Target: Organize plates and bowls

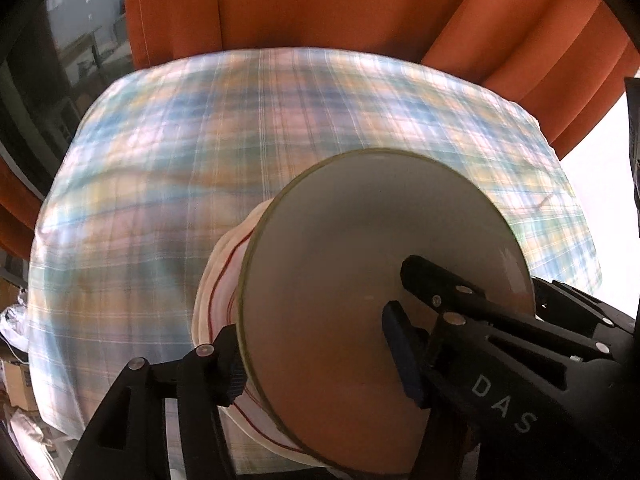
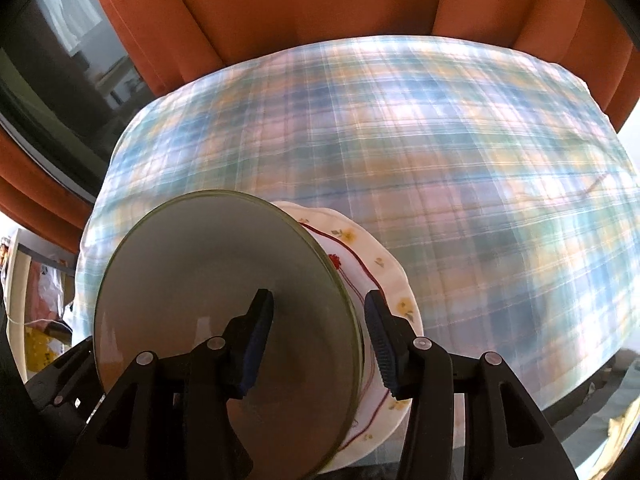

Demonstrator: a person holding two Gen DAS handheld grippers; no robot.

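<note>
On the plaid tablecloth [image 2: 460,152], toward its near edge, sits a stack of dishes: a plain grey plate [image 2: 224,312] with an olive-green rim on top of a white plate [image 2: 384,264] with scalloped edge, red line and small yellow flowers (how many dishes lie beneath cannot be told). In the right wrist view the stack fills the 7 o'clock part of the picture; in the left wrist view the grey plate [image 1: 372,292] and the white plate [image 1: 224,280] lie toward 5 o'clock.

Both grippers straddle the stack's rim. The right gripper [image 2: 318,340] has one finger over the grey plate's face and the other outside, beside the white plate's edge at 3 o'clock of the stack; its jaws stand apart, pads clear of the rims. The left gripper [image 1: 308,352] likewise has one finger over the grey plate and the other outside at the stack's 8 o'clock edge, jaws apart and not clamping.

Orange curtains [image 2: 304,4] hang behind the table at 12 o'clock.
</note>
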